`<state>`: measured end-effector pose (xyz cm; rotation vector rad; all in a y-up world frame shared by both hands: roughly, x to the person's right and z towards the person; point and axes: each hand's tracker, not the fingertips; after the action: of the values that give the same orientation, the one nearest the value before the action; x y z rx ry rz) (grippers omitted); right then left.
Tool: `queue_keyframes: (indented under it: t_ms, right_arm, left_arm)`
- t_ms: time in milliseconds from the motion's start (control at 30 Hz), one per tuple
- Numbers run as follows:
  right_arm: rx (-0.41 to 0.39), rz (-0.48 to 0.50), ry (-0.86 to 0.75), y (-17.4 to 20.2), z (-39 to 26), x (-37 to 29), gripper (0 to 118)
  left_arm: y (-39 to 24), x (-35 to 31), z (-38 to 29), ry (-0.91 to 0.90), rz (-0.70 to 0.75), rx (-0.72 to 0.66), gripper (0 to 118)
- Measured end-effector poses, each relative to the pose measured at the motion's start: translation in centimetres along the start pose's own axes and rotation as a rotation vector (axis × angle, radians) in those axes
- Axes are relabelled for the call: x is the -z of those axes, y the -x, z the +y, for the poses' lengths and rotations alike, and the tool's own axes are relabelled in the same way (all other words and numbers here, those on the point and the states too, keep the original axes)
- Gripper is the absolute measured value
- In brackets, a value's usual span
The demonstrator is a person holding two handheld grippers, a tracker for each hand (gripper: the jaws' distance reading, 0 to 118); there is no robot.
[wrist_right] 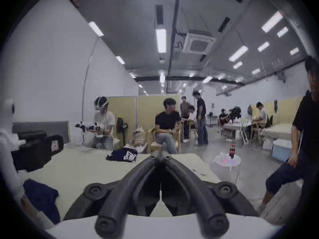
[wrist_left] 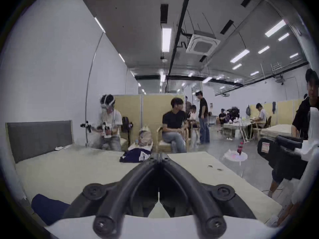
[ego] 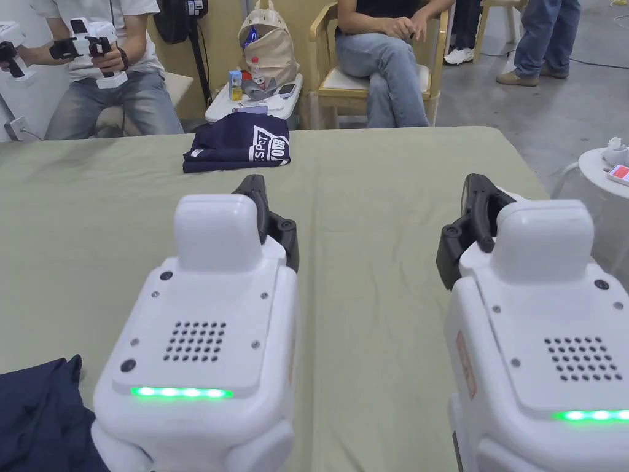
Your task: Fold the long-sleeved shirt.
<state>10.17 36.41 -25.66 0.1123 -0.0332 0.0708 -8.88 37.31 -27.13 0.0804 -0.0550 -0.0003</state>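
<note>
- Left gripper: held above the green-covered surface; in the left gripper view its jaws stand pressed together with nothing between them.
- Right gripper: held level beside the left one, well apart from it; in the right gripper view its jaws meet at the tips, empty.
- Folded navy garment: lies at the far edge of the surface, ahead of the left gripper, white print on its top face.
- Loose navy garment: rumpled at the near left corner of the surface, just beside the left gripper's body; whether it has long sleeves cannot be told.
- Beige backpack: stands upright on a small white table behind the surface; contents hidden. A small carton stands beside it.
- Round white side table: to the right, carrying a small device with a red face.
- Seated person: on a wooden chair beyond the surface.
</note>
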Motion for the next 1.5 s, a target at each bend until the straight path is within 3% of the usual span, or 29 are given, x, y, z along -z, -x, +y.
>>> queue_keyframes:
  t_ms: [200, 300, 433, 500, 567, 600, 667, 700, 733, 833, 867, 1033, 1200, 1300, 1500]
  right_arm:
    - [-0.046, -0.083, -0.178, 1.7, -0.8, -2.2, 1]
    - [-0.113, -0.054, -0.072, 2.0, -0.9, -1.0, 1]
    - [-0.029, -0.050, -0.040, 1.1, -1.1, -0.9, 1]
    - [-0.029, -0.039, -0.038, 0.8, -0.7, -1.0, 1]
    - [-0.021, 0.061, -0.069, 0.3, -0.4, -1.3, 4]
    - [-0.024, 0.094, -0.089, 0.2, -0.3, -1.4, 18]
    - [-0.048, 0.065, -0.099, 0.5, 0.0, -1.4, 93]
    - [-0.052, 0.065, -0.088, 0.5, 0.1, -1.1, 115]
    - [-0.052, 0.084, -0.067, 0.4, 0.1, -0.5, 117]
    - [-0.076, 0.155, -0.034, 0.3, -0.3, -0.4, 118]
    - [-0.085, 0.096, 0.004, 0.5, -0.2, -0.4, 118]
    - [0.047, 0.081, 0.014, -0.5, -0.3, 0.1, 118]
    - [0.016, 0.049, 0.038, -1.2, -0.8, 0.3, 118]
    - [-0.052, 0.036, 0.035, -1.2, -1.0, 0.4, 118]
    - [-0.034, 0.030, 0.075, -1.6, -1.1, 0.8, 118]
  left_arm:
    - [0.1, -2.4, -1.9, -0.141, 0.063, 0.033, 0]
    - [0.7, -2.1, -2.1, -0.101, 0.093, 0.069, 0]
    - [2.1, -1.8, -1.8, -0.064, 0.127, 0.003, 0]
    - [2.3, -1.8, -1.7, -0.074, 0.136, 0.010, 0]
    - [2.4, -1.6, -1.3, -0.067, 0.112, 0.023, 3]
    - [2.3, -1.6, -1.1, -0.068, 0.111, 0.027, 17]
    - [2.2, -1.3, -0.8, -0.059, 0.104, 0.033, 82]
    - [2.1, -0.9, -0.7, -0.052, 0.110, 0.033, 104]
    - [2.1, -0.8, -0.5, -0.018, 0.132, 0.029, 118]
    - [2.5, -1.6, -0.8, -0.054, 0.078, -0.123, 118]
    - [2.4, -1.4, -0.6, -0.038, 0.080, -0.105, 118]
    - [1.1, -1.0, -1.0, 0.002, 0.088, 0.034, 118]
    - [1.4, -0.2, -0.5, 0.078, 0.061, -0.002, 118]
    - [1.8, 0.6, 0.3, 0.141, 0.043, -0.072, 118]
    - [2.2, 2.1, 1.5, 0.283, 0.088, -0.189, 118]
